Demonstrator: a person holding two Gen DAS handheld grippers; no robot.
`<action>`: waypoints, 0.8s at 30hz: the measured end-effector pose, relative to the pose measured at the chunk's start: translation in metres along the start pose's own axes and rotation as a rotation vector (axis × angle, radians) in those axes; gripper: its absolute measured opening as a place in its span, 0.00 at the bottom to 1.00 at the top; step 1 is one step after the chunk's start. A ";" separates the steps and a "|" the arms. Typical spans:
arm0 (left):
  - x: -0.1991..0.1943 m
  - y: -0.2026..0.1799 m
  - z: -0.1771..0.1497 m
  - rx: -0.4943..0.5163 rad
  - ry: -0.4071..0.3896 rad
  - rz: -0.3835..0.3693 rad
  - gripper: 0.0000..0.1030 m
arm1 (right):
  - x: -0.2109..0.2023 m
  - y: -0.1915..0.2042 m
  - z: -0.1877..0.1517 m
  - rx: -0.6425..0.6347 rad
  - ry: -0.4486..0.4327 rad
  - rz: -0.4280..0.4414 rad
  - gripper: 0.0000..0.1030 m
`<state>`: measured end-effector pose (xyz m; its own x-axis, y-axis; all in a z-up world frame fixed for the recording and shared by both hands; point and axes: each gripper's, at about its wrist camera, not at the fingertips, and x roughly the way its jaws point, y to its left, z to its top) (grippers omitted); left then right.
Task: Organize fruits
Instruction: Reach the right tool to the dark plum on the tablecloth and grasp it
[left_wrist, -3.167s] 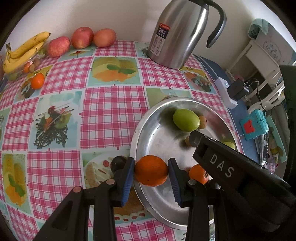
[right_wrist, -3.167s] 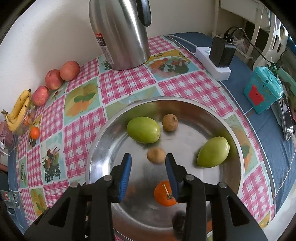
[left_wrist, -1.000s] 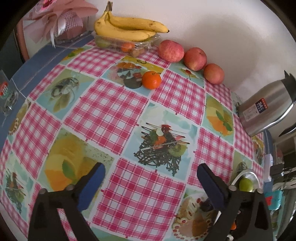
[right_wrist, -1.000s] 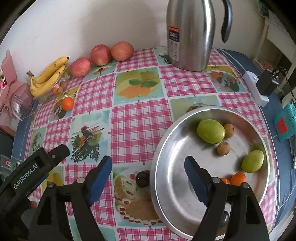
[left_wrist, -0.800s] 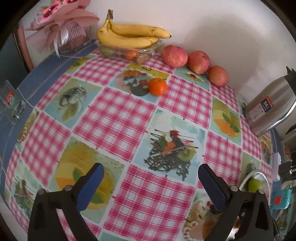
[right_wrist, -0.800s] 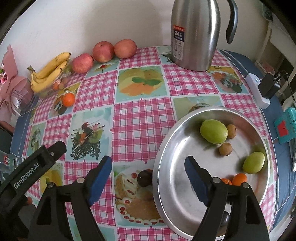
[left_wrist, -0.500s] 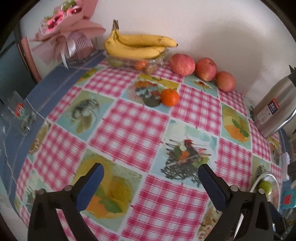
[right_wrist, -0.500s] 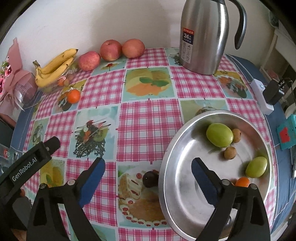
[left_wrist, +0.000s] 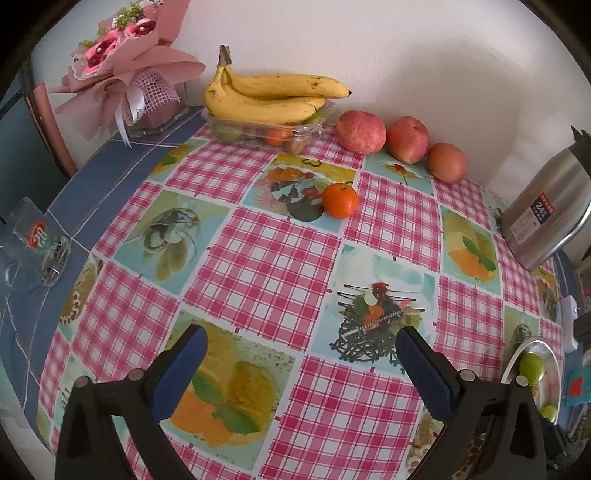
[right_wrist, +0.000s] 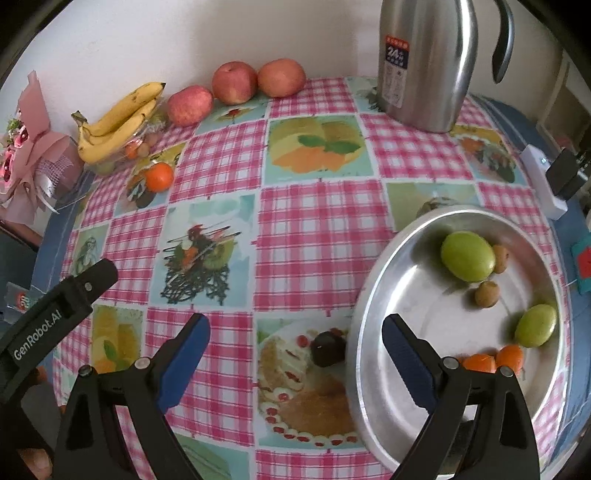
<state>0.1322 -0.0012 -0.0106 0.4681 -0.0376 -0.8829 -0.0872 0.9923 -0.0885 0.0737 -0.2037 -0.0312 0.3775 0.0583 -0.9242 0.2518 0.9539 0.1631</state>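
A loose orange (left_wrist: 340, 200) lies on the checked tablecloth, far ahead of my open, empty left gripper (left_wrist: 301, 365); it also shows in the right wrist view (right_wrist: 159, 177). A steel plate (right_wrist: 373, 295) at the right holds two green fruits (right_wrist: 468, 256), two small brown fruits (right_wrist: 487, 293) and two oranges (right_wrist: 493, 360). A dark plum (right_wrist: 327, 348) lies on the cloth just left of the plate's rim. My right gripper (right_wrist: 295, 356) is open and empty, above the plum.
Three apples (left_wrist: 400, 140) line the back wall. Bananas (left_wrist: 269, 98) rest on a clear fruit tray (left_wrist: 264, 131). A steel thermos (right_wrist: 424, 62) stands at the back right, a pink bouquet (left_wrist: 122, 70) at the back left. A white power strip (right_wrist: 543, 182) lies beyond the plate.
My left gripper let go of an orange onto the plate, opened wide and swung left toward the loose orange. My right gripper opened and pulled back from over the plate.
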 end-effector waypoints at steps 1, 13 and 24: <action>0.000 0.001 0.000 -0.002 -0.001 -0.003 1.00 | 0.001 0.001 -0.001 0.002 0.001 0.004 0.92; -0.001 0.013 0.004 -0.060 0.016 -0.043 1.00 | 0.015 0.010 -0.005 -0.029 0.060 0.008 0.92; -0.003 0.016 0.005 -0.080 0.020 -0.058 1.00 | 0.019 0.019 -0.006 -0.073 0.074 0.022 0.92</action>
<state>0.1336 0.0157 -0.0075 0.4567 -0.0978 -0.8842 -0.1305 0.9758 -0.1753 0.0804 -0.1825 -0.0475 0.3147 0.0983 -0.9441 0.1779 0.9709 0.1604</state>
